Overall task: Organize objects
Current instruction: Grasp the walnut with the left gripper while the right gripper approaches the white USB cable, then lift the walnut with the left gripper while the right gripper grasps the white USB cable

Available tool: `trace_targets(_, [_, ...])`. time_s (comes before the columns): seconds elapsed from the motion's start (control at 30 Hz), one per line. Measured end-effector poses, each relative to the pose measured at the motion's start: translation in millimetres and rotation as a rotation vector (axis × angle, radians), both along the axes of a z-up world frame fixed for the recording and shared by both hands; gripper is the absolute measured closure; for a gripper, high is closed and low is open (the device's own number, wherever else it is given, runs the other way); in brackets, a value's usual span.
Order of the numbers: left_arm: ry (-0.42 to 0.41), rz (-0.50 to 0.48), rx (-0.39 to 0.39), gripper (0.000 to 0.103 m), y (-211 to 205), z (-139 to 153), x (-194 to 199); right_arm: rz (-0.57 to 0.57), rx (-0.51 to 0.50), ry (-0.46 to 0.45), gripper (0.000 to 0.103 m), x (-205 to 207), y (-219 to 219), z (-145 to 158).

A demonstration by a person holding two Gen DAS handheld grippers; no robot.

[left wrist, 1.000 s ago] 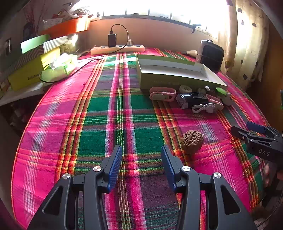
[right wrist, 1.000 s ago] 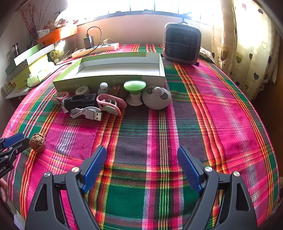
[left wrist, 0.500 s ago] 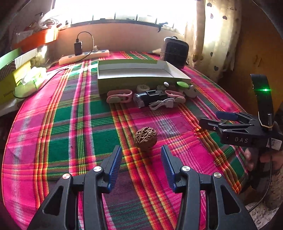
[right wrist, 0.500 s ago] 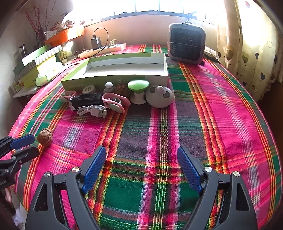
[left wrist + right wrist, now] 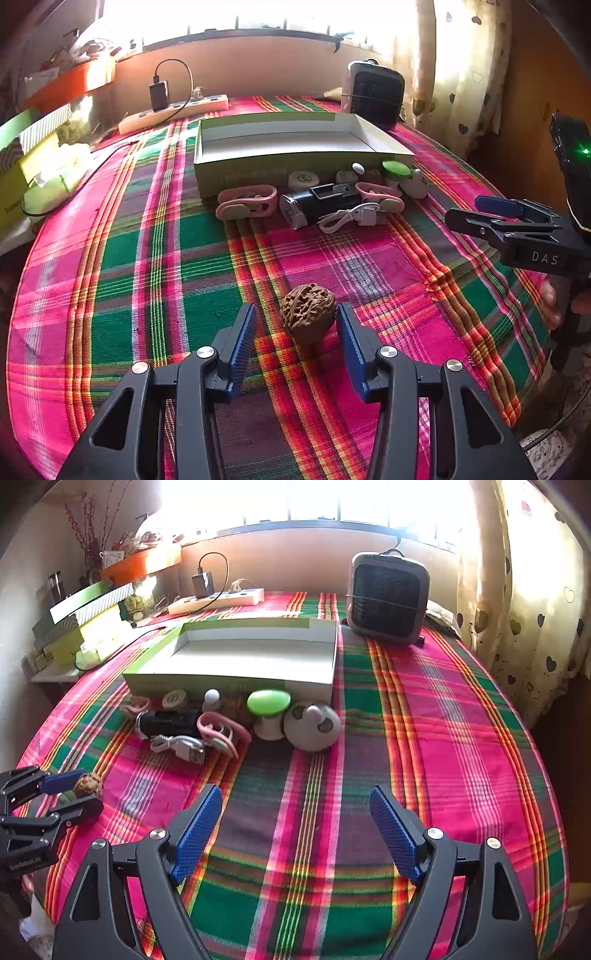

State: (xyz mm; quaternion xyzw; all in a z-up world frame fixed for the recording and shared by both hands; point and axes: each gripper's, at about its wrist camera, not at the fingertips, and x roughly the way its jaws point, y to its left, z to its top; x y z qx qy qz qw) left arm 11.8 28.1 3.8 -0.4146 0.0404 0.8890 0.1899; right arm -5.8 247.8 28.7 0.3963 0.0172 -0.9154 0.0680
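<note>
Left gripper [image 5: 295,325] spread wide, low over the plaid cloth [image 5: 147,258]. Walnut [image 5: 307,312] sat on the cloth between its blue pads [image 5: 243,343], closer to the right pad, maybe just touching it; not clamped. Seen from the right wrist, same walnut [image 5: 88,783] lodged between those fingers at far left.

Ahead of the left gripper, well apart: a row of small things just beside the near wall of a shallow green box [image 5: 240,173]. From left: pink clip [image 5: 246,202], white disc [image 5: 303,180], black torch [image 5: 319,205], white cable [image 5: 349,218], second pink clip [image 5: 380,197], green-capped knob [image 5: 395,171], white round gadget [image 5: 415,182]. Box open-topped, nothing visible inside.

Farther back to the left: power strip [image 5: 173,110] with a black charger [image 5: 159,95] plugged in. Farther back to the right: small dark heater [image 5: 373,94].

Right gripper [image 5: 295,830] likewise spread wide, gripping nothing, above bare cloth. Ahead of it and slightly left: the same row of things against the box [image 5: 229,681]. Heater [image 5: 388,598] ahead and slightly right. From the left wrist, right gripper [image 5: 480,218] off to the right, fingers of a hand [image 5: 550,302] on its handle.
</note>
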Motion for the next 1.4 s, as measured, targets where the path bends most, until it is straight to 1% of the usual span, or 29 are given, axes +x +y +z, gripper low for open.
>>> trace_targets(0.07, [0.002,0.01,0.001,0.062,-1.5,-0.2,-1.5,0.023,-0.013,-0.001,0.021,-2.7,-3.5,1.4])
trace_targets(0.2, [0.006,0.019,-0.01,0.069,-2.5,0.0,-5.4,0.107,-0.022,0.007,0.021,-7.1,-20.0,2.4])
trace_targets(0.27, [0.006,0.026,-0.01,0.073,-4.1,0.0,-7.1,0.136,-0.018,0.01,0.026,-11.1,-28.2,2.9])
trace_targets(0.33, [0.005,0.033,-0.008,0.075,-6.0,0.1,-9.2,0.175,-0.026,0.002,0.028,-15.6,-37.4,2.6])
trace_targets(0.4, [0.007,0.045,-0.009,0.075,-7.9,0.2,-11.4,0.219,-0.041,-0.003,0.03,-18.3,-45.1,2.4])
trace_targets(0.57, [0.011,0.053,0.002,0.075,-11.3,-0.5,-14.0,0.299,-0.031,-0.013,0.043,-22.7,-63.2,2.8])
trace_targets(0.63, [0.014,0.053,0.002,0.075,-11.9,-0.8,-14.7,0.32,-0.028,-0.015,0.043,-25.4,-67.1,2.0])
trace_targets(0.73, [0.015,0.054,0.006,0.075,-13.5,-1.0,-16.2,0.343,-0.032,-0.025,0.047,-30.4,-71.4,-0.7])
trace_targets(1.03, [0.01,0.055,0.014,0.075,-14.3,-1.0,-17.5,0.39,-0.011,-0.031,0.049,-42.9,-85.0,-3.4])
trace_targets(1.27, [0.012,0.056,0.013,0.075,-14.5,-1.1,-17.6,0.433,-0.009,-0.053,0.049,-40.6,-90.4,-7.4])
trace_targets(1.4, [0.011,0.057,0.014,0.075,-14.1,-1.2,-17.6,0.463,-0.054,-0.091,0.049,-39.9,-89.0,-5.2])
